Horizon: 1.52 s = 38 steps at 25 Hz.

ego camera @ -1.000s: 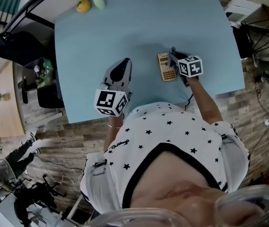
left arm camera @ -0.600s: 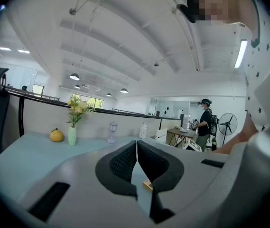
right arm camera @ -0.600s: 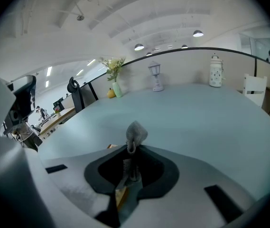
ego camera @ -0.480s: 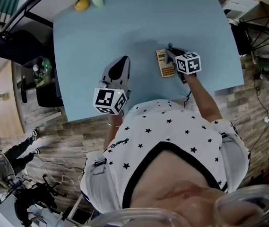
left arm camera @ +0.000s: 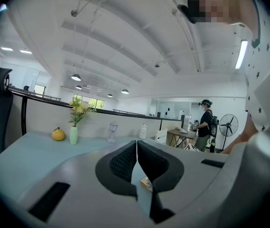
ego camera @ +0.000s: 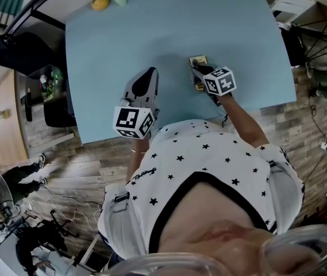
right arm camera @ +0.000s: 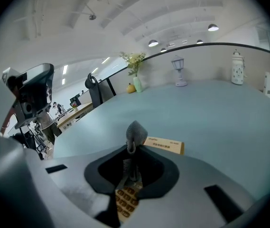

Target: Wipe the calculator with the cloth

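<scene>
Right gripper [right arm camera: 130, 150]: the jaws are clenched on a grey cloth [right arm camera: 135, 130]. A fold of the cloth stands above the jaw tips, and a strip of it hangs down between the pads. The calculator [right arm camera: 165, 146] lies directly beneath. Its key rows show through the jaw opening, and its tan far end projects beyond the cloth.

The head view does not show this detail. There the right gripper [ego camera: 198, 71] covers most of the calculator, only the far end shows, and the cloth cannot be made out. That view does locate the calculator: flat on the blue table [ego camera: 123, 39], right of centre.

Left gripper [left arm camera: 136, 148]: the jaws are pressed together with nothing between them. A corner of the calculator shows below the tips. In the head view the left gripper sits over the table, left of the calculator and apart from it.

The left gripper view alone shows the far edge clearly: a vase [left arm camera: 73, 135] of flowers with a yellow fruit [left arm camera: 58, 134] just beside it on the left.
</scene>
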### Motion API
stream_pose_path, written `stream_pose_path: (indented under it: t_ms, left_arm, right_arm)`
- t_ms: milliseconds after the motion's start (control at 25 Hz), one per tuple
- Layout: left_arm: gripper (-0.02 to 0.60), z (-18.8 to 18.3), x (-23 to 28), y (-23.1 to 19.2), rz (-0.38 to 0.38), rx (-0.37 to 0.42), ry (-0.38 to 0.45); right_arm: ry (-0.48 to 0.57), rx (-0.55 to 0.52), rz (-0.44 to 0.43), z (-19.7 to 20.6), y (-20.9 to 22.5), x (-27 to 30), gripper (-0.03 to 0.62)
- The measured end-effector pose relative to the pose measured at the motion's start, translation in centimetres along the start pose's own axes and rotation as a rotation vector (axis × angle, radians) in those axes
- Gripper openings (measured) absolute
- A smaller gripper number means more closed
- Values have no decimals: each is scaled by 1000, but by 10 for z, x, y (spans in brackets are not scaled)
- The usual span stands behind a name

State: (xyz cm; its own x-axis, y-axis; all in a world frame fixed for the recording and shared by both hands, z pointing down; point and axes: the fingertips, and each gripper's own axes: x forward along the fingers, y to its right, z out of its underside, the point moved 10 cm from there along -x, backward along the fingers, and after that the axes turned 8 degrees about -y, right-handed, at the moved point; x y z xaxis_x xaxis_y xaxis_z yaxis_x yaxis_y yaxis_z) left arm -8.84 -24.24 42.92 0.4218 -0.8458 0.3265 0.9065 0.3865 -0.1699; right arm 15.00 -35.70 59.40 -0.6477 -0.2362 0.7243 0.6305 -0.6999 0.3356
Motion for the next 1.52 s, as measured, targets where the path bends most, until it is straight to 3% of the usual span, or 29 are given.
stream_pose_path:
  t_ms: [400, 840, 1080, 1280, 1520]
  left_arm:
    - [31, 3, -5, 0, 10, -1, -1]
    - [31, 2, 1, 4, 60, 18, -10]
    - [31, 2, 2, 8, 68, 18, -14]
    - [31, 6, 0, 8, 52, -1, -6]
    - [31, 8, -3, 10, 36, -12, 0]
  right_arm:
    - [-1, 3, 65, 6, 9, -6, 52]
    - [25, 126, 177, 33, 42, -37, 52]
    - [22, 106, 192, 31, 40, -39, 52]
    - [54, 46, 112, 21, 13, -38, 52]
    - [13, -11, 13, 30, -19, -23, 52]
